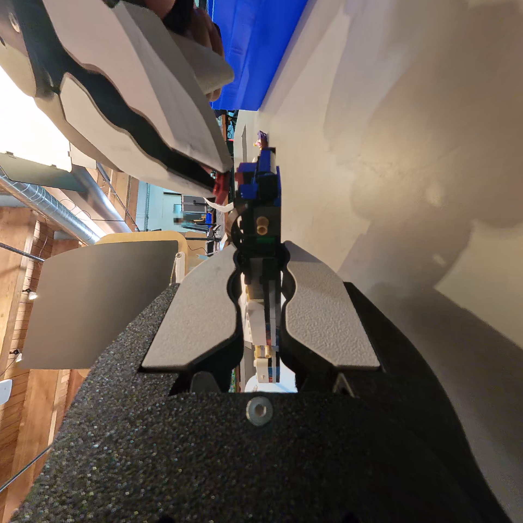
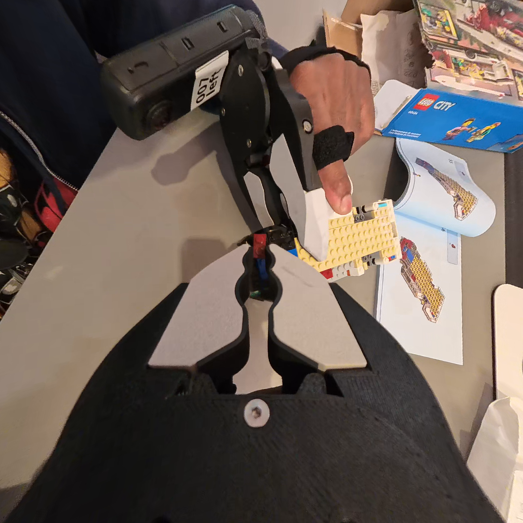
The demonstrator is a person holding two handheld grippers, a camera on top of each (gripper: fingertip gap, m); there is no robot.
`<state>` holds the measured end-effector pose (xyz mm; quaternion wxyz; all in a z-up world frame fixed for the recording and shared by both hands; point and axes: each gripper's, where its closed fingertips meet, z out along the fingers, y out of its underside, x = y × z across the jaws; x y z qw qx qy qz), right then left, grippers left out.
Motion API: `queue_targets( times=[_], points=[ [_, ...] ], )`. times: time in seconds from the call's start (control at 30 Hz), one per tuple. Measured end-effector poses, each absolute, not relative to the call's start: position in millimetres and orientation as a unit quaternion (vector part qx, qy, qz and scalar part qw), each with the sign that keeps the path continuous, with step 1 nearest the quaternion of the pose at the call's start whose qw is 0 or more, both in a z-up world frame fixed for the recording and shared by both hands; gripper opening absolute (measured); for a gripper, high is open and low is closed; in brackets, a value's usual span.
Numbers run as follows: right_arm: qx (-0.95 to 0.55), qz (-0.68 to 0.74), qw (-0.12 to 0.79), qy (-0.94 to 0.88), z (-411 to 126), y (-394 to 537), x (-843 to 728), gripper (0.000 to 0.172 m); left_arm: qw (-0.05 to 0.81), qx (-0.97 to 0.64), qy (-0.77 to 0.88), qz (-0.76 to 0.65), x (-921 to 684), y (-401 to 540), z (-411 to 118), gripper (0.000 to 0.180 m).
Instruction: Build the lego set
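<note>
Nearby, blue cardboard box (image 2: 452, 124) lies flat beside booklet (image 2: 418, 297).

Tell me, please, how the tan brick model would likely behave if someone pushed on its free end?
The brick model looks rigid but probably fragile: it is many small snapped-together pieces. Clamped at one end by the left gripper, a push could lever it loose. It probably won't roll, being flat.
</note>
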<state>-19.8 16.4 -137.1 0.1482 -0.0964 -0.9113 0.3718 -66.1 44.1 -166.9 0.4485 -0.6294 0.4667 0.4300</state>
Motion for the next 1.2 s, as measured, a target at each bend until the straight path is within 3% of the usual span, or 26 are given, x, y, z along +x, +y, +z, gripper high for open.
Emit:
queue_targets(
  times=[0.9,1.2],
  points=[
    [-0.083,0.380,0.164,-0.906,-133.7,14.1,-19.5,0.011,0.467,-0.623,0.465,0.422,-58.9,44.1,-161.6,0.024],
    [-0.018,0.354,0.317,-0.879,-115.9,16.1,-28.5,0.029,0.506,-0.667,0.393,0.381,-78.9,41.3,-150.5,0.024]
  ],
)
